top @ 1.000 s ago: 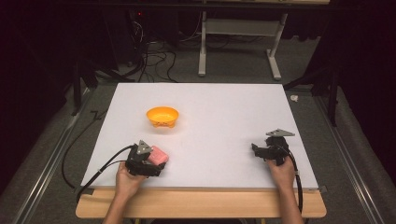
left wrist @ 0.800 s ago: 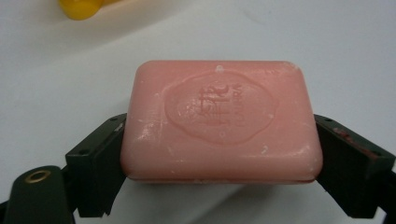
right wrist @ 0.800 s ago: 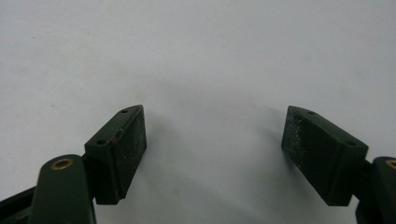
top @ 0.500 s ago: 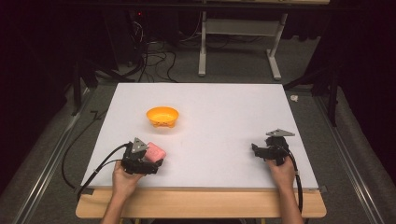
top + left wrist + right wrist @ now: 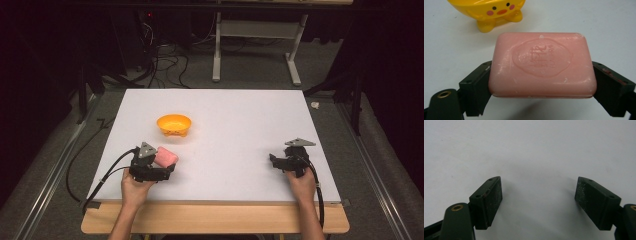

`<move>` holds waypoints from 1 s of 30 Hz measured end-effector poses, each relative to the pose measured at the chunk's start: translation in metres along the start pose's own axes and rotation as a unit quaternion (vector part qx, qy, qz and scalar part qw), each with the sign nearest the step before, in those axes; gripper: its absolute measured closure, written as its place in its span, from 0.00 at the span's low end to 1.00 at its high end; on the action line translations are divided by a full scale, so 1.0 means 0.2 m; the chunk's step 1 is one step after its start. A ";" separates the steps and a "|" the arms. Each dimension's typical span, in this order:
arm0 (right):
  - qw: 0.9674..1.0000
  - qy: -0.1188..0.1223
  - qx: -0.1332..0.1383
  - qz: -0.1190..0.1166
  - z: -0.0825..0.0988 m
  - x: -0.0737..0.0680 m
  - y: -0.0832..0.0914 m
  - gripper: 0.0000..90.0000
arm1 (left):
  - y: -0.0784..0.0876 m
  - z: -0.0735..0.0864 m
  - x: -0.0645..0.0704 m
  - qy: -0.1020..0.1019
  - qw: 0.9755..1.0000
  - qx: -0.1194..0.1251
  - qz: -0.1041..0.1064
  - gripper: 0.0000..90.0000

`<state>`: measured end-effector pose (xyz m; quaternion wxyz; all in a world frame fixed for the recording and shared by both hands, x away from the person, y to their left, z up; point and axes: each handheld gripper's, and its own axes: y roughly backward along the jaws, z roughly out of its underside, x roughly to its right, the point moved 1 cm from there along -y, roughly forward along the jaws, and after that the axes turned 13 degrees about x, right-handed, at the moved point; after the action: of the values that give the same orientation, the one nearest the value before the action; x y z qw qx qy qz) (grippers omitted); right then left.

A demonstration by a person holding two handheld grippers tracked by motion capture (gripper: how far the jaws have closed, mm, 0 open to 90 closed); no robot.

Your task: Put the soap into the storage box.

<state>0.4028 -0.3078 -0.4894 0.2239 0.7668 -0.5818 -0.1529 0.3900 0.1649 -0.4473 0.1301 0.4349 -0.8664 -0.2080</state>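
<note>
Yellow bowl (image 5: 174, 124) on the white table (image 5: 240, 130), left of centre; seen from above its inside looks bare orange-yellow, nothing visible in it. In the left gripper view the bowl (image 5: 489, 12) is glossy plastic with a chick face, pink cheeks, orange beak and two stubby feet; its rim is cut off by the top edge.

Pink soap bar (image 5: 542, 64), rounded rectangle, matte and waxy, white scuffs, an embossed oval seal with lettering too soft to read. The left gripper (image 5: 152, 167) has its fingers (image 5: 477, 87) clamped on the bar's two short ends; a shadow under the bar suggests it is off the table, though contact is hard to judge. From above the soap (image 5: 165, 157) sits just in front of the bowl, apart from it.

Right gripper (image 5: 285, 162) near the table's right front, fingers (image 5: 489, 200) spread wide, nothing between them; pads dusty, flat, screw-fixed. Table surface smooth, plain, wooden front edge.
</note>
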 end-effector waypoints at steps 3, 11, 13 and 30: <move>1.000 0.001 0.001 0.000 0.00 0.00 0.00 0.25 | 0.00 -0.02 0.00 -0.001 1.000 0.001 -0.006 0.15; 1.000 0.000 0.000 0.000 0.00 0.00 0.00 0.25 | 0.00 -0.08 -0.01 0.008 1.000 0.011 -0.013 0.15; 1.000 0.000 0.000 0.000 0.00 0.00 0.00 0.25 | 0.00 -0.10 -0.01 0.008 1.000 0.013 -0.015 0.15; 1.000 0.001 0.001 0.000 0.00 0.00 0.00 0.25 | -0.05 -0.25 -0.04 0.024 0.999 0.017 -0.035 0.15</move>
<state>0.4028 -0.3080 -0.4895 0.2238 0.7673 -0.5813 -0.1521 0.4231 0.1534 -0.4079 0.1360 0.4719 -0.8508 -0.1868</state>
